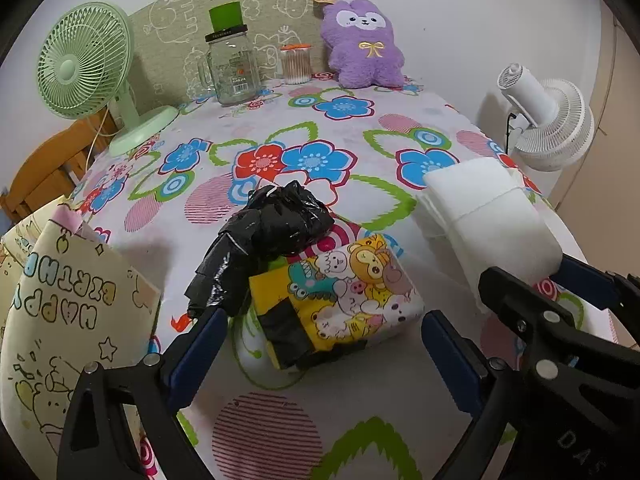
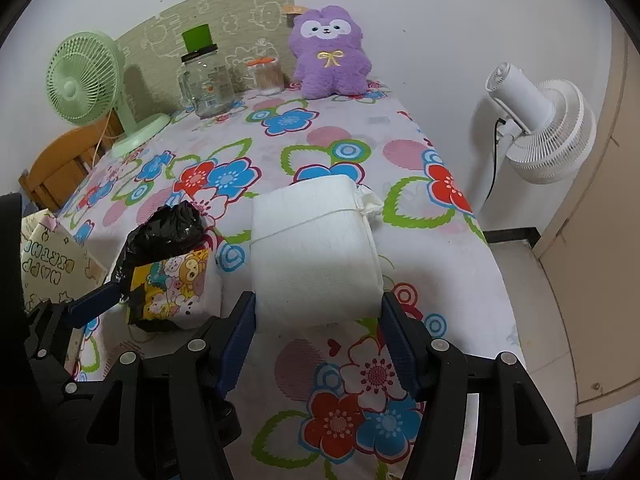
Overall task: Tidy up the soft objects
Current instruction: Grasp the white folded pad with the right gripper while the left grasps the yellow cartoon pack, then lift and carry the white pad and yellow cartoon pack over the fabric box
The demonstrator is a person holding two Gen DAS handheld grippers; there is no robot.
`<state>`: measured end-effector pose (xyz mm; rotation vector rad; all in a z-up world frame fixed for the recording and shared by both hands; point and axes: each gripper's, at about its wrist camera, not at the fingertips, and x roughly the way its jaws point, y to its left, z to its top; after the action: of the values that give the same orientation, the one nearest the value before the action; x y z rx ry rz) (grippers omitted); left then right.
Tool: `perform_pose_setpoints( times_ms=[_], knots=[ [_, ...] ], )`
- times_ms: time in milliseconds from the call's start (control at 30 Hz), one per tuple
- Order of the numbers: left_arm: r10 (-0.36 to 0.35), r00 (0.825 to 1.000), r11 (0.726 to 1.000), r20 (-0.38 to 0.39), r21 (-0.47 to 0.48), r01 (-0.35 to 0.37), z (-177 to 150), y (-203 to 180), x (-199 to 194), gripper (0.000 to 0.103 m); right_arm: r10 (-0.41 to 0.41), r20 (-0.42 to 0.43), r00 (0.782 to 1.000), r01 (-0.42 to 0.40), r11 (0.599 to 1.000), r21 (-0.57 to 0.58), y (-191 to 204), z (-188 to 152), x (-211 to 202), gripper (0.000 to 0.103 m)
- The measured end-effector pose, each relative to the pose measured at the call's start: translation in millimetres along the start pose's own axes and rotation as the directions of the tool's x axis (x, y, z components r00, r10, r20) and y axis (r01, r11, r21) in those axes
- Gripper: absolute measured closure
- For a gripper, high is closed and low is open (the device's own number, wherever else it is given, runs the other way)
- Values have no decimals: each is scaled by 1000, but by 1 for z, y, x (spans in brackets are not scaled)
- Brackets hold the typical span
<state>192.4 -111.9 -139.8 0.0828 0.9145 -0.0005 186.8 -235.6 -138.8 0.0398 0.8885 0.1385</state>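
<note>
A white soft pack (image 2: 314, 256) tied with string lies on the flowered tablecloth; my right gripper (image 2: 318, 312) has a finger on each side of its near end, touching it. It also shows in the left wrist view (image 1: 492, 216). A cartoon-printed tissue pack (image 1: 348, 292) lies partly in a crumpled black plastic bag (image 1: 264, 236). My left gripper (image 1: 320, 328) is open and empty just in front of the tissue pack. A purple plush rabbit (image 1: 362, 46) leans on the back wall.
A "Happy Birthday" gift bag (image 1: 60, 308) stands at the left edge. A green desk fan (image 1: 86, 68), a glass jar (image 1: 232, 68) and a cotton-swab tub (image 1: 296, 64) stand at the back. A white fan (image 2: 540, 128) stands beyond the table's right edge.
</note>
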Motion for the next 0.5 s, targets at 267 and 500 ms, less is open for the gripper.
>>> perform_pose_setpoints(
  times_ms=[267, 500],
  knots=[
    [-21, 1000, 1000, -15, 14, 22, 1, -1, 3, 23, 5, -7, 1000, -5, 1000, 8, -3, 0, 2, 39],
    [-25, 1000, 1000, 4, 15, 25, 0, 1, -5, 24, 3, 2, 1000, -3, 1000, 6, 1, -1, -3, 39]
  ],
)
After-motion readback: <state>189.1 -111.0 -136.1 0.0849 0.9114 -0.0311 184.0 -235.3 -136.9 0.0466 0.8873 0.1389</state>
